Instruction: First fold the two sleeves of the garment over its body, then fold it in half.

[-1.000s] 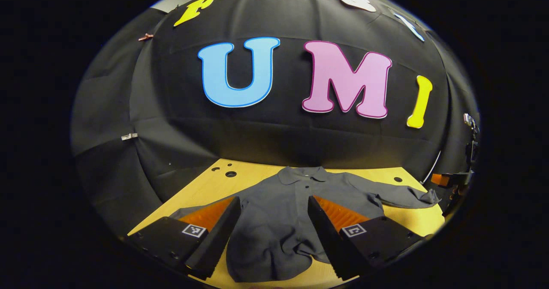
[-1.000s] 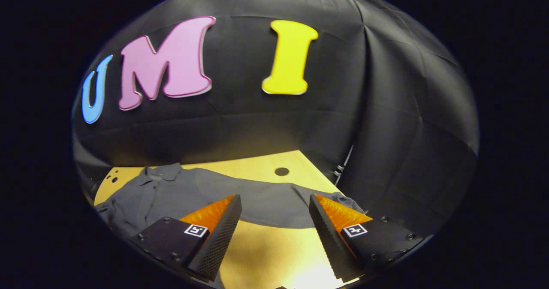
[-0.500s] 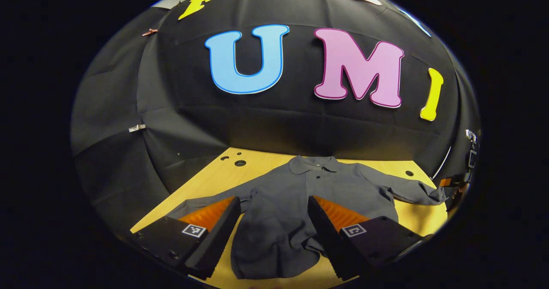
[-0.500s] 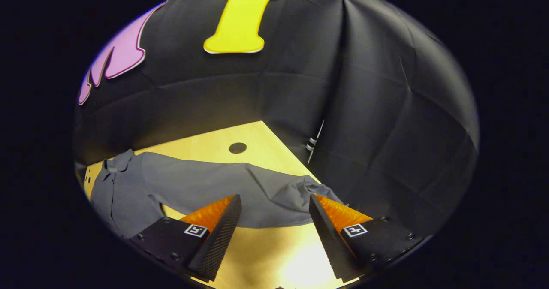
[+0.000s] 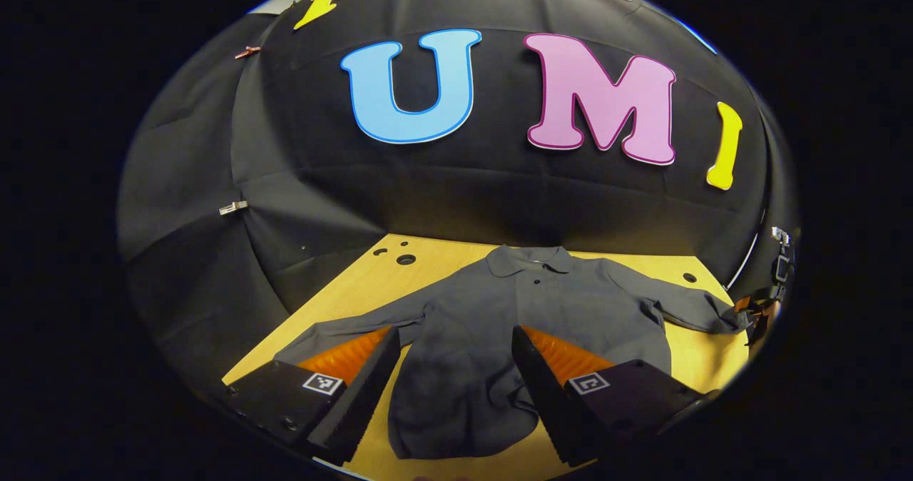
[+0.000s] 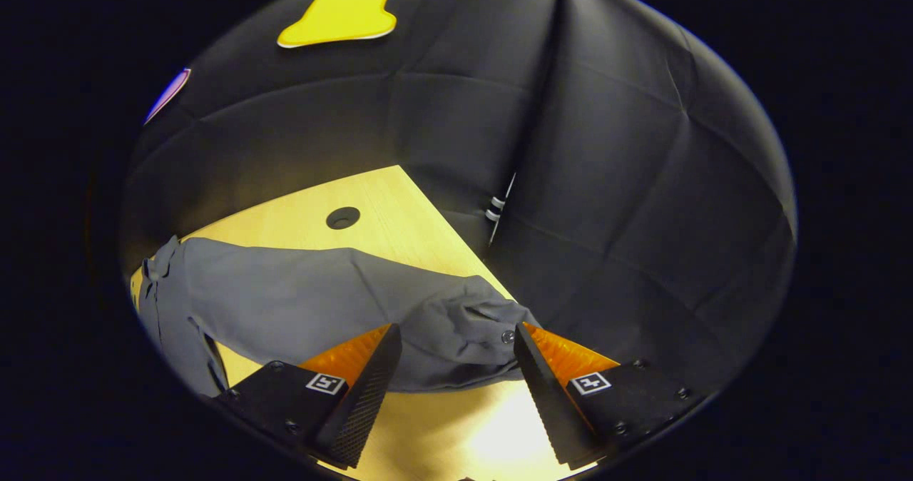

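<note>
Right gripper (image 6: 456, 367) has closed on sleeve cuff (image 6: 463, 331) (fingers spread)

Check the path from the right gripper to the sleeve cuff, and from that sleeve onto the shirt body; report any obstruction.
Nothing visible blocks either. The right gripper is open with the cuff directly between its fingers over bare table. From the sleeve to the shirt body, only flat cloth and table lie between.
</note>
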Demonstrator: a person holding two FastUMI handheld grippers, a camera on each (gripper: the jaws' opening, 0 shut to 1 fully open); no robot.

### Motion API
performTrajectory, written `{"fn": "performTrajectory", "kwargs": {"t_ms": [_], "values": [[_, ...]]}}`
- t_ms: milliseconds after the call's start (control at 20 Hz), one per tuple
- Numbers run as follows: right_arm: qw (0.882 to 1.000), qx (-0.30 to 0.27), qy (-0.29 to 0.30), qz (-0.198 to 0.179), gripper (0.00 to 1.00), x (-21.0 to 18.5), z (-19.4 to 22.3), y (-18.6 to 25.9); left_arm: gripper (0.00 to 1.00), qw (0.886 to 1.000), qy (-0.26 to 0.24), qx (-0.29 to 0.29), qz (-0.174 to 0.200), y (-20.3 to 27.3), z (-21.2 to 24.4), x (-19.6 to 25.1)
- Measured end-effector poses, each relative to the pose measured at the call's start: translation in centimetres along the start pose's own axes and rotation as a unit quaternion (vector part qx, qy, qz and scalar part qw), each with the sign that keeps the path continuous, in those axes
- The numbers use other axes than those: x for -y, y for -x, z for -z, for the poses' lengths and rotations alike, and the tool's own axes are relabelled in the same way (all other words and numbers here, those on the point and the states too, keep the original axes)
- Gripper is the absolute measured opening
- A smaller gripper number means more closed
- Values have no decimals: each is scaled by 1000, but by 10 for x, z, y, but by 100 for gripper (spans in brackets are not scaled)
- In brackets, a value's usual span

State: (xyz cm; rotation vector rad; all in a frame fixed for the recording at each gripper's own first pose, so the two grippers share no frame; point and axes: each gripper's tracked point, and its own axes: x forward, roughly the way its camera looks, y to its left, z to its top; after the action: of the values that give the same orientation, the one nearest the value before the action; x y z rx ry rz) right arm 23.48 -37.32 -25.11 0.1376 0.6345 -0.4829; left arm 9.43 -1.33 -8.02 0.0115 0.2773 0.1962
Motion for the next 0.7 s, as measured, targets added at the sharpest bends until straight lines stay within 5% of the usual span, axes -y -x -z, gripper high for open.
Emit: {"fn": "performTrajectory", "kwargs": {"t_ms": [700], "values": [[997, -64, -40, -10, 97, 9, 26, -42, 99, 1000, -12, -11, 2, -7, -1, 13]]}}
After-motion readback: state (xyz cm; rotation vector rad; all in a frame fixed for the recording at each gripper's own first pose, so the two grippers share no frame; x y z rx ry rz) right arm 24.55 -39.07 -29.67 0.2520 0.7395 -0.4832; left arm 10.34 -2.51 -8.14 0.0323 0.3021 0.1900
